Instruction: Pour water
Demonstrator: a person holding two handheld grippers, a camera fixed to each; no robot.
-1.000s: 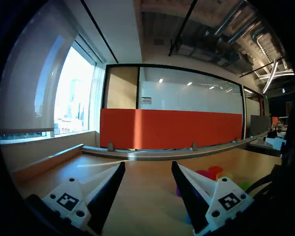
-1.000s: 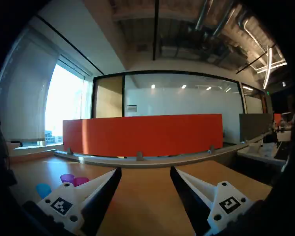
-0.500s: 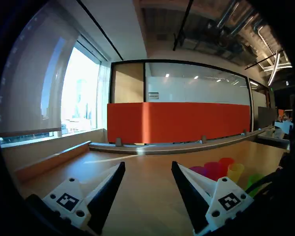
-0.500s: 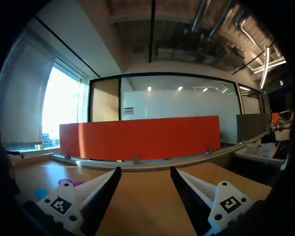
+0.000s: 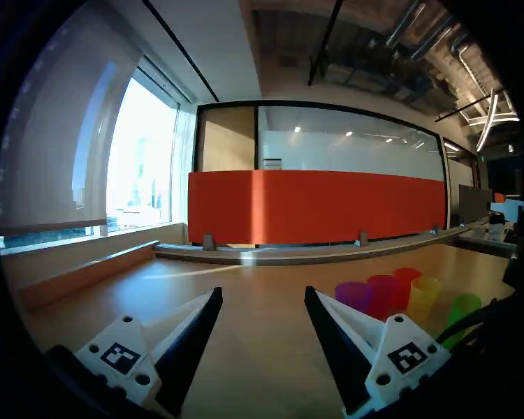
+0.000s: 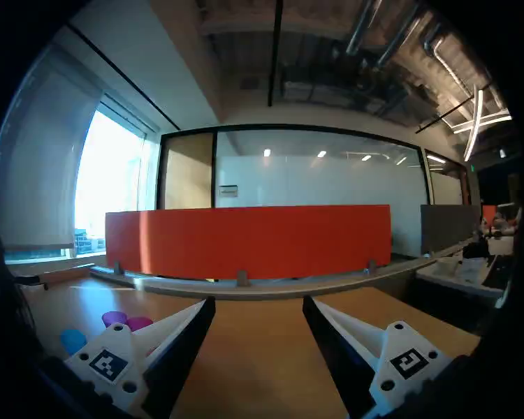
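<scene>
Over the table point(image 5: 192, 279), the left gripper point(image 5: 262, 293) hovers with its jaws released and empty. A tight row of cups point(image 5: 382, 290), purple, pink, red, yellow and green, stands on the table just beyond its right finger. The right gripper point(image 6: 257, 302) also has its jaws spread, holding nothing. A blue cup point(image 6: 72, 340) shows past its left finger. An orange partition point(image 5: 318, 207) lines the far edge.

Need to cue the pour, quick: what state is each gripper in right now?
Left gripper: open, holding nothing.
Right gripper: open, holding nothing.
</scene>
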